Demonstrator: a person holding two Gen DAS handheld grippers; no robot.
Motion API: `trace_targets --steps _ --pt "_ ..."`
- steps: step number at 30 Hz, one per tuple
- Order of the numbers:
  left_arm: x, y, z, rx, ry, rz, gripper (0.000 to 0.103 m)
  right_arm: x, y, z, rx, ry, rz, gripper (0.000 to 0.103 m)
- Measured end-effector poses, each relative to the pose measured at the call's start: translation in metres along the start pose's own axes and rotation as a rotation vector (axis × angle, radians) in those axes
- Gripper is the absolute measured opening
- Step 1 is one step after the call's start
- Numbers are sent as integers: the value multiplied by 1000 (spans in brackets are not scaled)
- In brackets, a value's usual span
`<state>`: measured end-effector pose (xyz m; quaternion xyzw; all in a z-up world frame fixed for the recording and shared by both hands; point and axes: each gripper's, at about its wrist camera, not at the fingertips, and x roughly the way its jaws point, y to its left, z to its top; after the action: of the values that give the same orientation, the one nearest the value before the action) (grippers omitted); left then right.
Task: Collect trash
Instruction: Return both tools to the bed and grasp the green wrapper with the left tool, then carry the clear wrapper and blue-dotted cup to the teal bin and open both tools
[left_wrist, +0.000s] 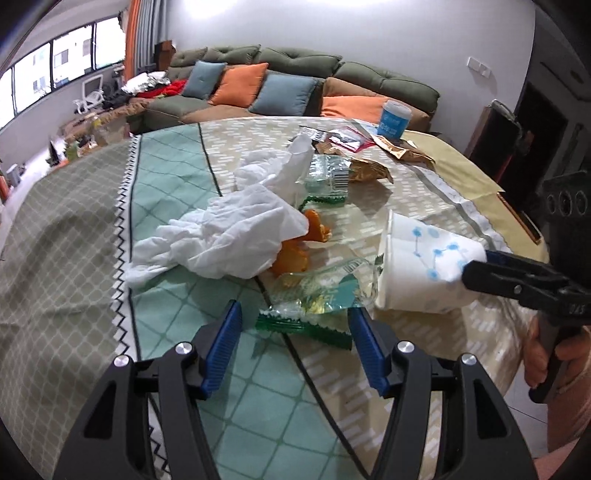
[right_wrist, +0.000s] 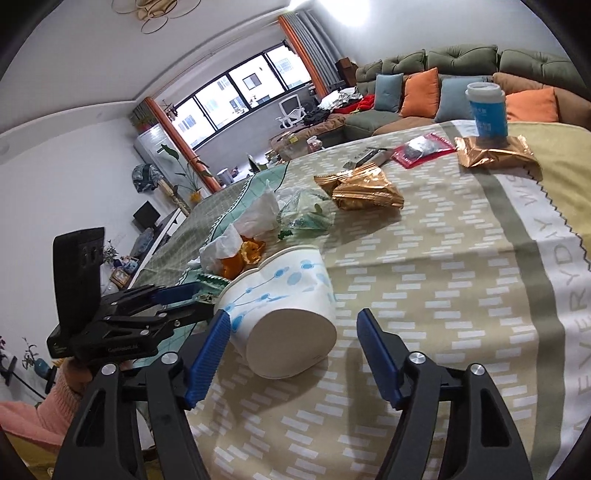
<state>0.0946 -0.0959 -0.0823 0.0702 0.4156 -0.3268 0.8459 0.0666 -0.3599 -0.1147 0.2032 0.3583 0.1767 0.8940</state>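
A white paper cup (right_wrist: 284, 306) with blue dots lies on its side on the tablecloth, mouth toward the trash pile; it also shows in the left wrist view (left_wrist: 424, 266). My right gripper (right_wrist: 293, 354) is open, its jaws either side of the cup's base. My left gripper (left_wrist: 295, 328) is open, just in front of a clear green-edged wrapper (left_wrist: 314, 295). Behind it lie crumpled white tissues (left_wrist: 229, 236) and orange peel (left_wrist: 295, 254). Another green wrapper (left_wrist: 328, 177) and gold snack bags (right_wrist: 362, 188) lie farther back.
A blue-and-white tub (right_wrist: 487, 110) stands on a gold bag (right_wrist: 495, 153) at the far side, next to a red packet (right_wrist: 423, 149). The patterned tablecloth (right_wrist: 461, 295) covers the table. A sofa with cushions (left_wrist: 280, 88) stands beyond.
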Motion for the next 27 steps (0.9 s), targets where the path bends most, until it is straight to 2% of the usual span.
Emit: trace_targets --steps 3,6,8,12,14,18,23,27 --pt "4 0 2 7 13 -27 61 1 2 0 -3 5 12 59" --pt "5 -2 3 18 16 -49 59 0 5 -1 -7 3 13 59" --pt "5 -3 3 20 16 -68 44 -1 4 0 -7 2 14 59" --pt "3 -1 2 -1 3 -77 36 -3 6 -1 -6 -4 10 59" --pt "0 0 0 -17 -6 -91 25 -3 6 0 -7 -8 9 59" --pt "-5 1 -6 -35 -21 -95 22 -3 7 3 -11 -16 10 59" --pt "-18 3 -14 -43 -58 -95 13 -5 10 5 -17 -27 12 59" --pt "-32 7 -22 -54 -82 -80 12 -8 14 6 -24 -39 17 59"
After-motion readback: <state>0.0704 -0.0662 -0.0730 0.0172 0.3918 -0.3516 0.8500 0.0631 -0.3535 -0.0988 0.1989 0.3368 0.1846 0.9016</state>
